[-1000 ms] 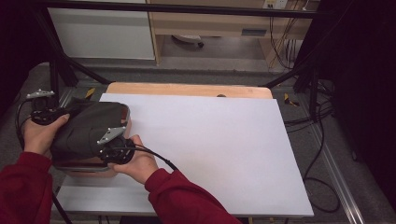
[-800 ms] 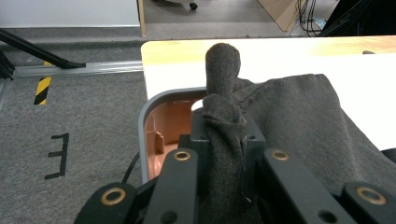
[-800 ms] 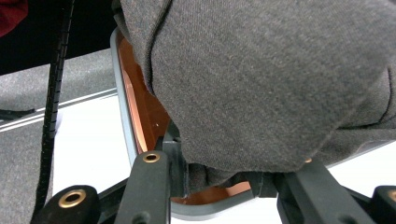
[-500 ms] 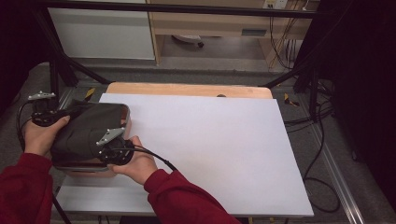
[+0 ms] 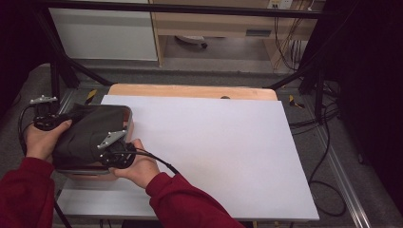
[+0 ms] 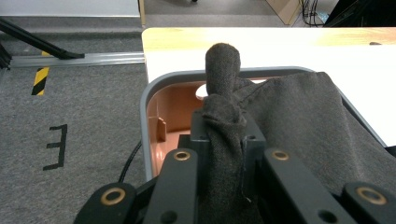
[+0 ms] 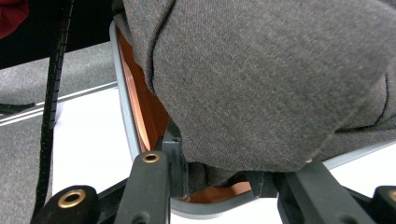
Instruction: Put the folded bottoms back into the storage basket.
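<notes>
Because the dark grey cloth (image 5: 88,133) draped over the orange bin (image 5: 127,116) at the table's near-left corner is soft and limp, keep your left gripper (image 6: 224,140) pinching its bunched fold and your right gripper (image 7: 219,179) clamped on its hem.

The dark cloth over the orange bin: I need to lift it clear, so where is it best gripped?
Probably at a bunched edge of the dark cloth, from the bin's open outer side, as the left hand-held gripper does: the fold there stands up thick enough to pinch.
</notes>
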`<state>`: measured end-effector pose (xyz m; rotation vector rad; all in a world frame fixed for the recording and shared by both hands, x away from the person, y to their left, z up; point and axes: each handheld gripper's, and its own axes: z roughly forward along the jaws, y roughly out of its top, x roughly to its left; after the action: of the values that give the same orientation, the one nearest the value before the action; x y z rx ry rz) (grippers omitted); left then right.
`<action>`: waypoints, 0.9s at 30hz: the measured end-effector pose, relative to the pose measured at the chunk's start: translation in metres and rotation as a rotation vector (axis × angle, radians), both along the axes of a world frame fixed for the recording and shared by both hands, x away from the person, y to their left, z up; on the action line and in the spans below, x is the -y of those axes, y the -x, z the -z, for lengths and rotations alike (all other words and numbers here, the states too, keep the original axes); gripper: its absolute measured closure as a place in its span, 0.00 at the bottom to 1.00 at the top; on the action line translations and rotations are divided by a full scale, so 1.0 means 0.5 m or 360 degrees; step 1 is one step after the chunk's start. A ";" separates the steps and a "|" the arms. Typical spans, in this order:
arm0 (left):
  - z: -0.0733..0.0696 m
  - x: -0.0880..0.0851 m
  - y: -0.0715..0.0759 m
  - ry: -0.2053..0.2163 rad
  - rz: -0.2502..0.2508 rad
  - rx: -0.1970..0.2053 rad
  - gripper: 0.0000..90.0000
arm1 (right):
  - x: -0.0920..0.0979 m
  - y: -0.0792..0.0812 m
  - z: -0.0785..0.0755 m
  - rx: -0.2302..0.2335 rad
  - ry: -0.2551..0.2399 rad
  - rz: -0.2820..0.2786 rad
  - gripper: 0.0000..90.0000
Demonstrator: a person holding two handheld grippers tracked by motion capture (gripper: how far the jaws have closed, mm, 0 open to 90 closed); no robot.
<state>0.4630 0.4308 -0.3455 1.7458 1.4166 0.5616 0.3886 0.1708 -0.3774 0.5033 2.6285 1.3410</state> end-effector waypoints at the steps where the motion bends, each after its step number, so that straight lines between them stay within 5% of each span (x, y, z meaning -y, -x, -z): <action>1: 0.001 0.000 -0.001 -0.0001 0.0000 -0.0001 0.89 | 0.000 0.000 0.000 0.0000 0.0002 0.0000 0.72; 25: 0.029 0.009 -0.008 -0.0052 -0.0018 -0.0080 0.88 | -0.001 -0.004 0.000 -0.0039 0.0023 0.0025 0.71; 27: 0.024 0.016 -0.006 -0.0113 -0.0060 -0.0055 0.80 | 0.000 -0.004 -0.001 -0.0040 0.0028 0.0031 0.68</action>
<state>0.4659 0.4229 -0.3574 1.7952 1.4725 0.6112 0.3907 0.1707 -0.3766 0.5453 2.6462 1.3130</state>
